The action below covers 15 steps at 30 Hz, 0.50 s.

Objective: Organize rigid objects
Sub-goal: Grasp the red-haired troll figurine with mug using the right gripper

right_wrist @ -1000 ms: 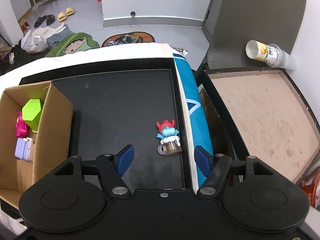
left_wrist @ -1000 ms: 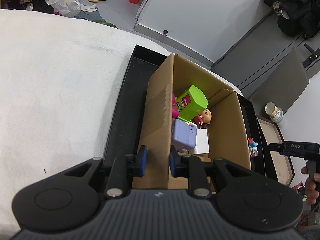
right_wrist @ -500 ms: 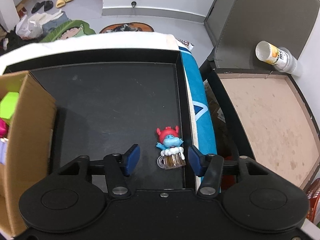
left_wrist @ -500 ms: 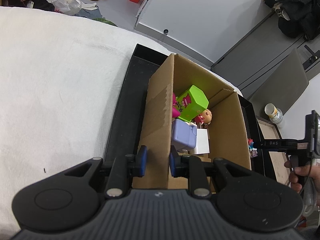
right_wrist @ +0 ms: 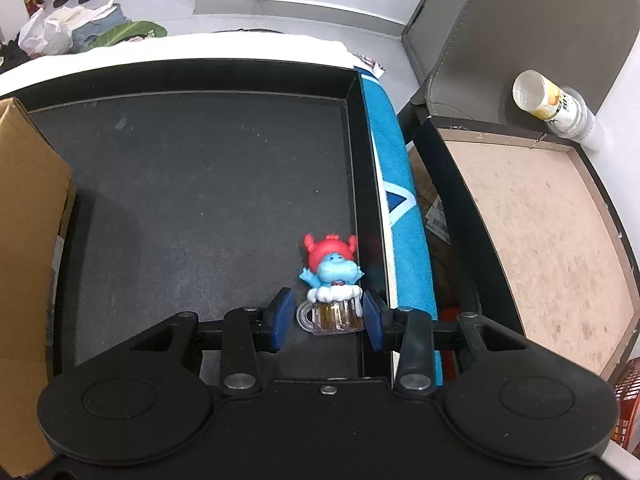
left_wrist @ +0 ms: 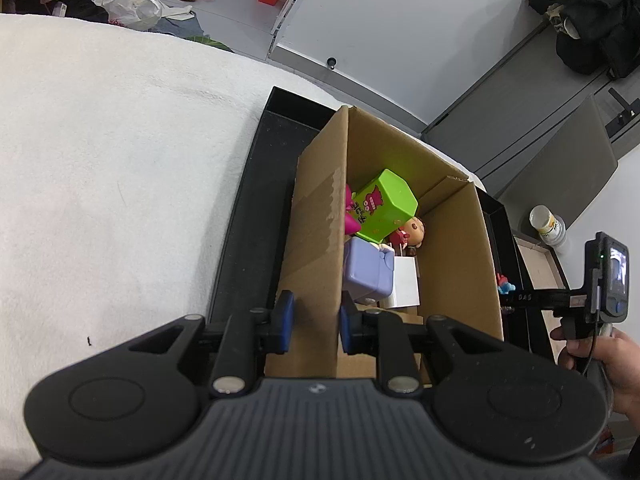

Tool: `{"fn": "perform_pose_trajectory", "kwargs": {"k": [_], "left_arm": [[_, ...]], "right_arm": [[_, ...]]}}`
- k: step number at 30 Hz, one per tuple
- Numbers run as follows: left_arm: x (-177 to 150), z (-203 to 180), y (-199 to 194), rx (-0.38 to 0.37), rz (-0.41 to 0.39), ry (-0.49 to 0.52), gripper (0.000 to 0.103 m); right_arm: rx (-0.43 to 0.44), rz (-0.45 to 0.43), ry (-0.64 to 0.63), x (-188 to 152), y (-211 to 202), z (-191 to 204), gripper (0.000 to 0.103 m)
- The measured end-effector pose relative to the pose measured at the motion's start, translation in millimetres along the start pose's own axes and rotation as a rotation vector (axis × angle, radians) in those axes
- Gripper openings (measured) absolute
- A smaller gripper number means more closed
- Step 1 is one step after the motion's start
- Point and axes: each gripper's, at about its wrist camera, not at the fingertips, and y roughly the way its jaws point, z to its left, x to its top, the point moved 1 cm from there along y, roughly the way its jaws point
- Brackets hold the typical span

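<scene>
A blue figurine point(right_wrist: 332, 272) with red hair sits in a clear beer mug near the right wall of the black tray point(right_wrist: 200, 180). My right gripper point(right_wrist: 327, 318) is closing around the mug, and its pads reach both sides of it. The figurine point(left_wrist: 505, 283) also peeks past the cardboard box point(left_wrist: 316, 220) in the left wrist view. My left gripper point(left_wrist: 316, 322) is shut on the box's near left wall. Inside lie a green hexagonal box point(left_wrist: 384, 208), a purple box point(left_wrist: 366, 272), a white box point(left_wrist: 406, 284) and a small doll point(left_wrist: 412, 232).
The box point(right_wrist: 28, 220) takes up the tray's left side. A white towel point(left_wrist: 100, 160) covers the surface to the left. A blue strip point(right_wrist: 396, 200) borders the tray's right edge, then a brown-floored tray point(right_wrist: 540, 240) with a cup point(right_wrist: 552, 104). A person's hand point(left_wrist: 600, 352) shows at right.
My right gripper has come down onto the figurine and its jaws have narrowed from wide apart to both sides of the mug. The left gripper has stayed put on the box wall.
</scene>
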Motion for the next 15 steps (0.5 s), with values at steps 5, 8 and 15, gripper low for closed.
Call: {"fn": "perform_pose_trajectory", "kwargs": {"k": [5,8,15], "left_arm": [[0,0,0,-0.002,0.001,-0.003,0.022],[0,0,0,-0.003,0.002,-0.002,0.022],[-1,0,0,-0.004,0.001,-0.001,0.022]], "right_arm": [[0.014,-0.003,0.007,-3,-1,2,0.037],[0.016,0.013,-0.024,-5,-4,6,0.037],[0.024,0.006,-0.018,-12,-28,10,0.037]]}}
